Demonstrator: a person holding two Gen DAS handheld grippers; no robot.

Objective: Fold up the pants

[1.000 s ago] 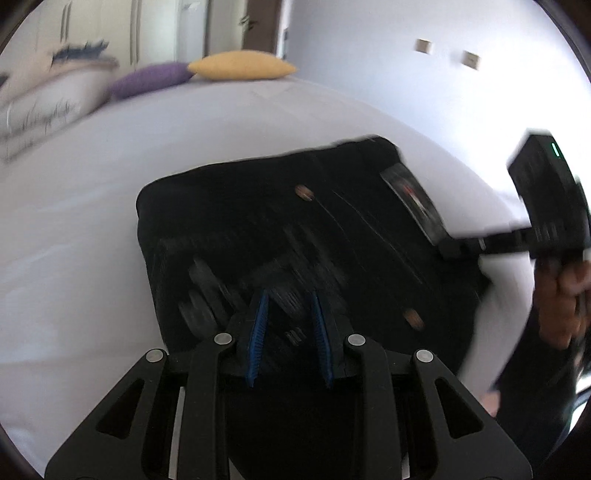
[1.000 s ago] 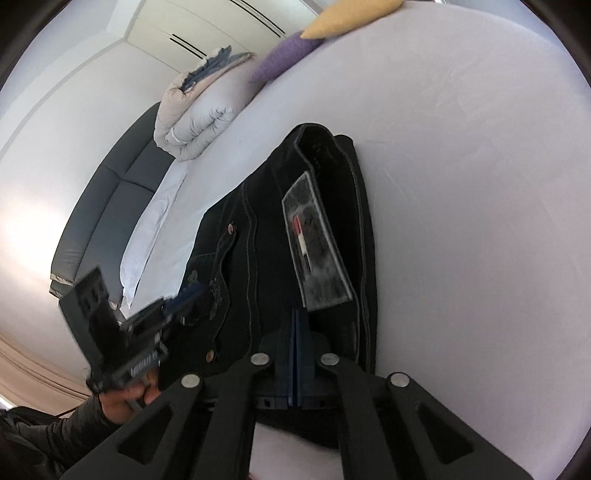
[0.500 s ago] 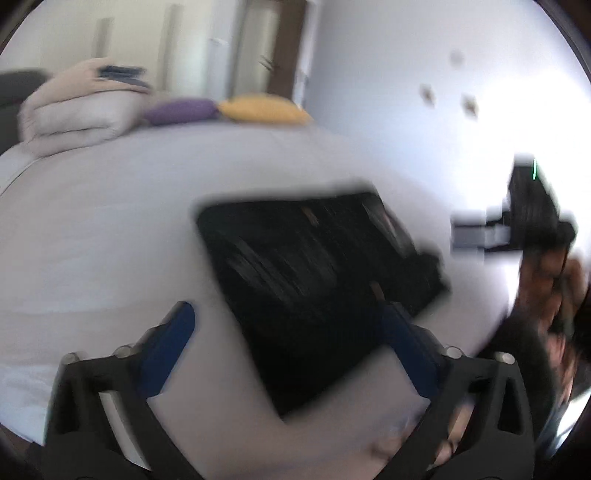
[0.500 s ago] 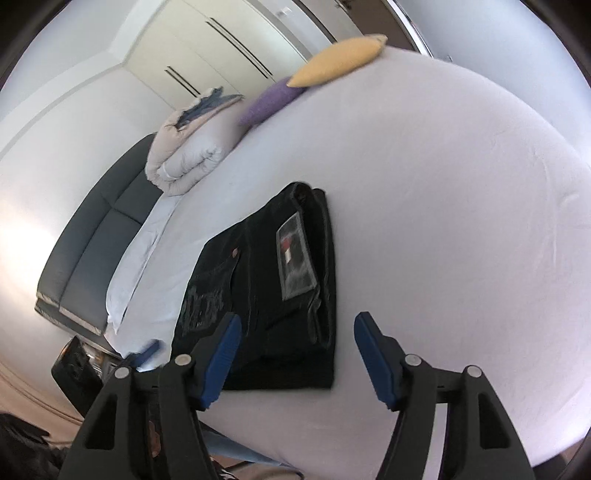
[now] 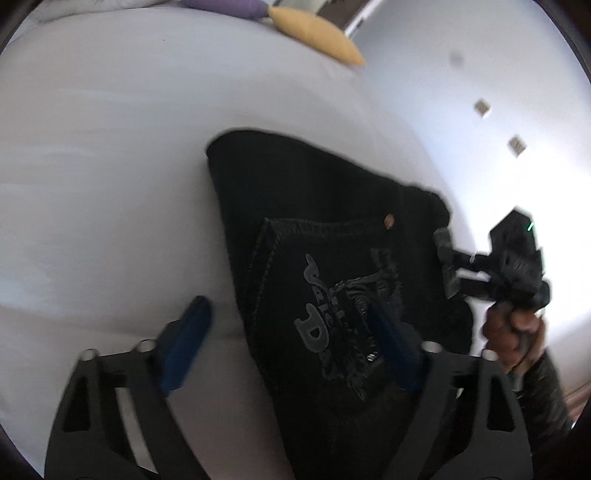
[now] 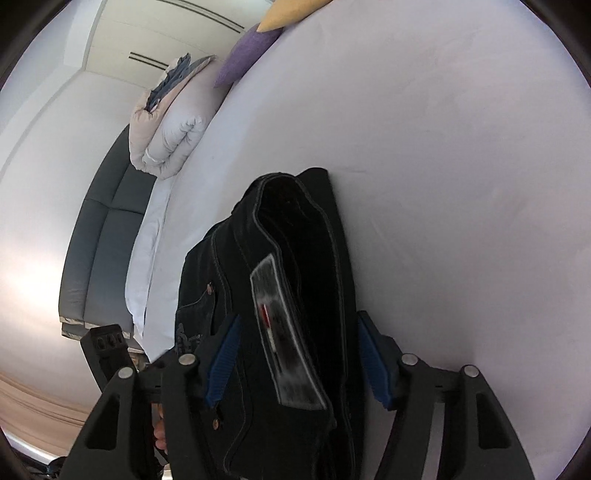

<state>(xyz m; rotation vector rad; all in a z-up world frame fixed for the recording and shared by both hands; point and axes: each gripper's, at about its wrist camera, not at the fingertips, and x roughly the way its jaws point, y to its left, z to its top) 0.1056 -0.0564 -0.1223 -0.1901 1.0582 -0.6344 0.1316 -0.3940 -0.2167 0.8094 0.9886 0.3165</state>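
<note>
Folded pants [image 5: 332, 266] on the bed [image 5: 110, 155], both grippers released over them
The pants lie as a black bundle near the bed's near edge, well apart from the yellow pillow [image 5: 314, 33] at the far end. The left gripper [image 5: 291, 350] straddles the pants' left edge, fingers [image 5: 184, 343] parted and just closing a little, pressing nothing. The right gripper [image 6: 295, 362] has its fingers [image 6: 223, 362] either side of the waistband with its label [image 6: 284, 332], also just narrowing; whether they touch the cloth I cannot tell
</note>
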